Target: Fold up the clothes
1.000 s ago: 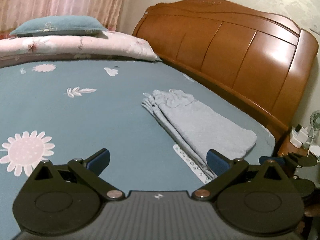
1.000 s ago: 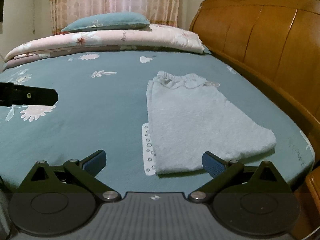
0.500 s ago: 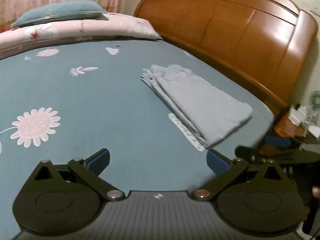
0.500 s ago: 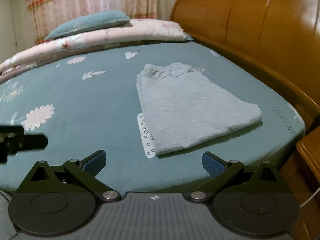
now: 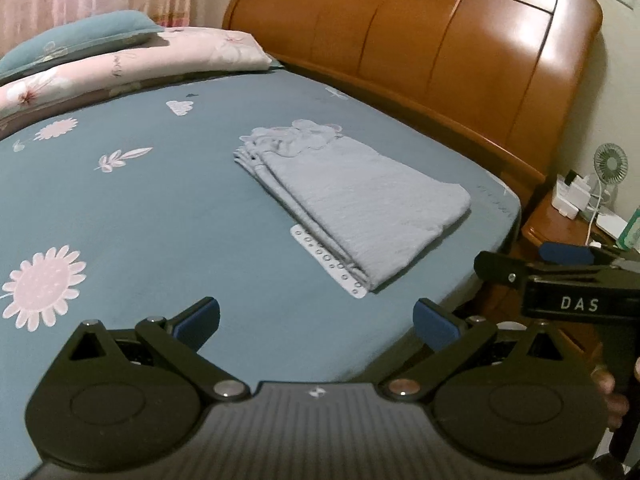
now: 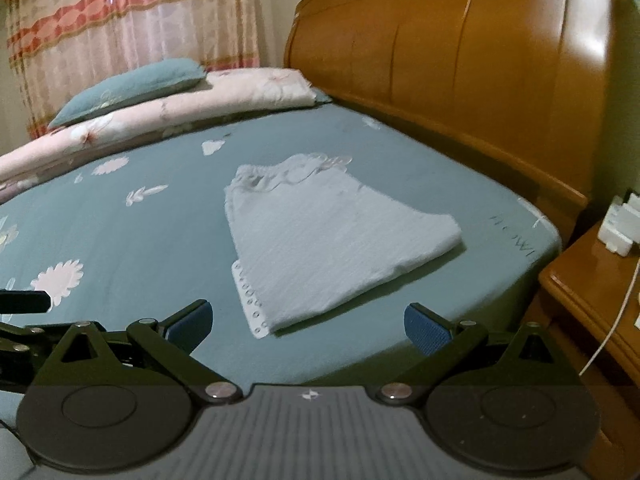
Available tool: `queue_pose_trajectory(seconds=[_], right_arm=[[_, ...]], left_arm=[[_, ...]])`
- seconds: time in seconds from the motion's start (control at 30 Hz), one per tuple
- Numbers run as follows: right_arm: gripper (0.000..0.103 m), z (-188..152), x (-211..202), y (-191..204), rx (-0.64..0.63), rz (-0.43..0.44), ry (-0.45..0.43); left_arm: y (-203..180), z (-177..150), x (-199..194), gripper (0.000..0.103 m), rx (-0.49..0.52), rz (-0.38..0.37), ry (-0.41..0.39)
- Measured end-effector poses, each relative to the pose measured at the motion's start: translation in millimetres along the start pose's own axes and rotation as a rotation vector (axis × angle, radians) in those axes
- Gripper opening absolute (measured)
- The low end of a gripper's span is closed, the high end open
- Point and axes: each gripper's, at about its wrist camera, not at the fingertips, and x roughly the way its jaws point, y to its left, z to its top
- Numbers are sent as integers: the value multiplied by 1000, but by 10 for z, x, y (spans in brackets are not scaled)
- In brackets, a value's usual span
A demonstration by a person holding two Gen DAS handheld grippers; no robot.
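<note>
A pale blue garment (image 5: 352, 204) (image 6: 324, 240) lies folded flat on the teal flowered bed sheet (image 5: 140, 216) (image 6: 132, 240), its gathered waistband toward the pillows and a white dotted strip showing along its near left edge. My left gripper (image 5: 316, 322) is open and empty, held back from the garment above the near part of the bed. My right gripper (image 6: 308, 322) is open and empty too, short of the garment's near edge. The right gripper's black body (image 5: 576, 284) shows at the right of the left wrist view, with a hand on its handle.
A wooden headboard (image 5: 460, 52) (image 6: 460, 60) runs along the bed's far right side. A pink folded quilt (image 6: 168, 116) with a teal pillow (image 6: 132, 88) lies at the back. A wooden nightstand (image 6: 592, 292) with a small fan (image 5: 610, 164), chargers and a cable stands right of the bed.
Both grippers have drawn back and up from the folded garment, so the bed's near right corner and the nightstand come into sight. The garment has not moved. Both grippers stay open.
</note>
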Motion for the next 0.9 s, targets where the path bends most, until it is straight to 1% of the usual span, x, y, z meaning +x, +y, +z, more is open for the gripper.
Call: queue_pose_trajectory(seconds=[0.23,0.57,0.77,0.9], right_arm=[[103,8,-16,-56,13,-11,7],[103,16,-23,-54,11,0,8],[103,12,-37,-25,2,-3,2],[103,5,-44,-6,-6,-3,2]], left_arm=[[-124,11,95,102,17,-9,23],[-103,6,89,102,3,-4,31],[-97,-3,77,102,-2,-3,19],[-91,-9,59,102,-1,3,-5]])
